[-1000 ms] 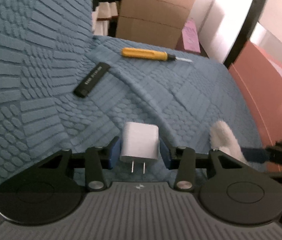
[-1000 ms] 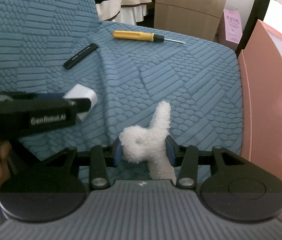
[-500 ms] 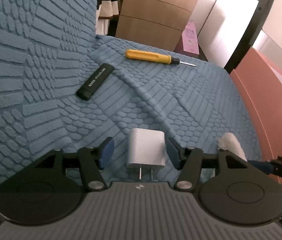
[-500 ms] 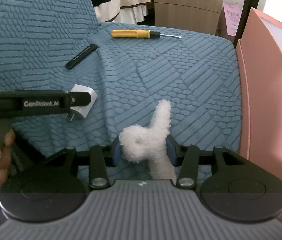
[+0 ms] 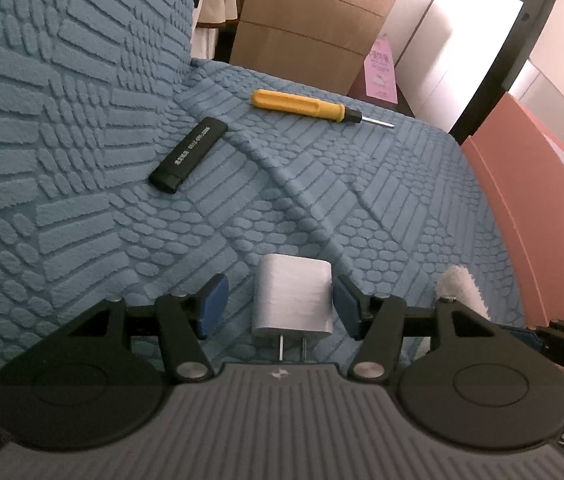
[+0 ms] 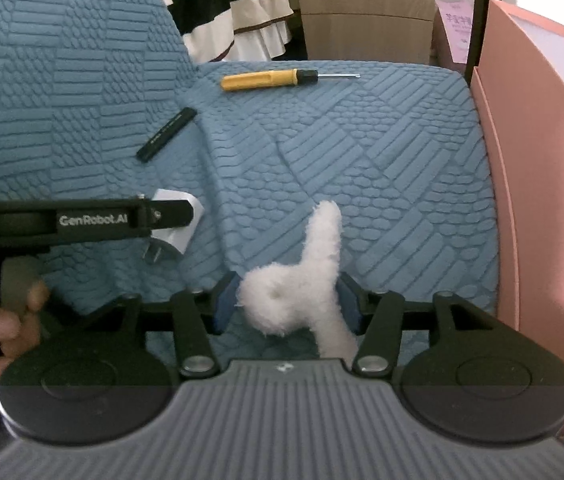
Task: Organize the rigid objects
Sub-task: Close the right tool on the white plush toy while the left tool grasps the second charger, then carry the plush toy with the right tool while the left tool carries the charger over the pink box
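Note:
A white plug adapter (image 5: 291, 298) lies on the blue sofa seat between the spread fingers of my left gripper (image 5: 280, 306), which is open and does not touch it. It also shows in the right wrist view (image 6: 180, 222), partly behind the left gripper's arm. My right gripper (image 6: 287, 302) is shut on a white fluffy toy (image 6: 305, 280), whose tip shows in the left wrist view (image 5: 459, 290). A yellow screwdriver (image 5: 301, 105) and a black stick-shaped device (image 5: 188, 155) lie farther back on the seat.
The blue textured sofa backrest (image 5: 42, 100) rises on the left. A pink panel (image 6: 541, 200) stands along the seat's right edge. A wooden cabinet (image 5: 309, 36) and a striped garment (image 6: 234, 12) are behind the sofa.
My left gripper has opened and let go of the white adapter, which now rests on the seat. The right gripper still holds the fluffy toy and has shifted little.

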`<state>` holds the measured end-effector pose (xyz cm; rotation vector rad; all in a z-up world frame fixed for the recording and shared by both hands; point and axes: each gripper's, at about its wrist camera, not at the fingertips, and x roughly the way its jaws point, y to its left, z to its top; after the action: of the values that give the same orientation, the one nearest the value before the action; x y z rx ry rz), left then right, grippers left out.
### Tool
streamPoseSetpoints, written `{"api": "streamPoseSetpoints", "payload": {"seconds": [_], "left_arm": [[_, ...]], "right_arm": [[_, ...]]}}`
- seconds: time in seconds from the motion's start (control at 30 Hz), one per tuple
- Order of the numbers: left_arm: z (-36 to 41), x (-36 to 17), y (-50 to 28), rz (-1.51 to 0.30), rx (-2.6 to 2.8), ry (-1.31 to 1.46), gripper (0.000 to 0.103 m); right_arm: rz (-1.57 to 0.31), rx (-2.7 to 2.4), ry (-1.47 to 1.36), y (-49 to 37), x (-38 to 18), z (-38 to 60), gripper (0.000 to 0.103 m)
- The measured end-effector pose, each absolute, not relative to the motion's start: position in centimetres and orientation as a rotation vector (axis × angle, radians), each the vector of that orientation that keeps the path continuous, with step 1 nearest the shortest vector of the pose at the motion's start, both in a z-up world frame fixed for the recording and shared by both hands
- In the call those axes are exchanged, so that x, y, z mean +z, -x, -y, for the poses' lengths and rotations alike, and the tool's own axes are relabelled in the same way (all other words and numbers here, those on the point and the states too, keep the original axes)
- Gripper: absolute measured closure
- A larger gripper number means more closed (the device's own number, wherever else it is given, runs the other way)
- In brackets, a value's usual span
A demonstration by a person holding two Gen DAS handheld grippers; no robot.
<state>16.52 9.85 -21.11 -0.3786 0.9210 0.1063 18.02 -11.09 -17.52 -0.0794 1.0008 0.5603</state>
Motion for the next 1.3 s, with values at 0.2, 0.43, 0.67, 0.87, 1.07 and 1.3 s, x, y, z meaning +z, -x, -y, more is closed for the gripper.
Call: {"api": "streamPoseSetpoints", "payload": {"seconds": [0.2,0.43,0.67,0.87,1.07,1.3], "left_arm": [[-9.5,-21.5,-17.4,-0.94,0.1,0.336,0.039],[-8.5,-21.7,-17.7,-0.938,0.104,0.292,0.04],[-7.5,-21.7,-17.7,-0.939,0.125,0.222,0.054],[-8.0,-21.3,-17.8,-0.94,0.143,0.244,0.054],[-8.0,-20.1,-17.2,-0.925,0.137,0.287,0.054],[-7.8,-18.1,-16.6,-0.882,0.113,0.348,0.054]], "right_arm": [[-0.993,0.537,0.082,-17.8,-17.4,10.9,0.053],[-0.969,0.501,0.039,-17.5,-17.0,11.6,0.053],[-0.983,0.475,0.079,-17.3,-17.5,11.7,0.053],[-0.976,0.463,0.088,-17.2,-17.6,11.5,0.053],[-0.963,0.453,0.093,-17.1,-17.3,11.3,0.053],[-0.933,0.457,0.069,-17.6,-14.9,12.4,0.054]]}}
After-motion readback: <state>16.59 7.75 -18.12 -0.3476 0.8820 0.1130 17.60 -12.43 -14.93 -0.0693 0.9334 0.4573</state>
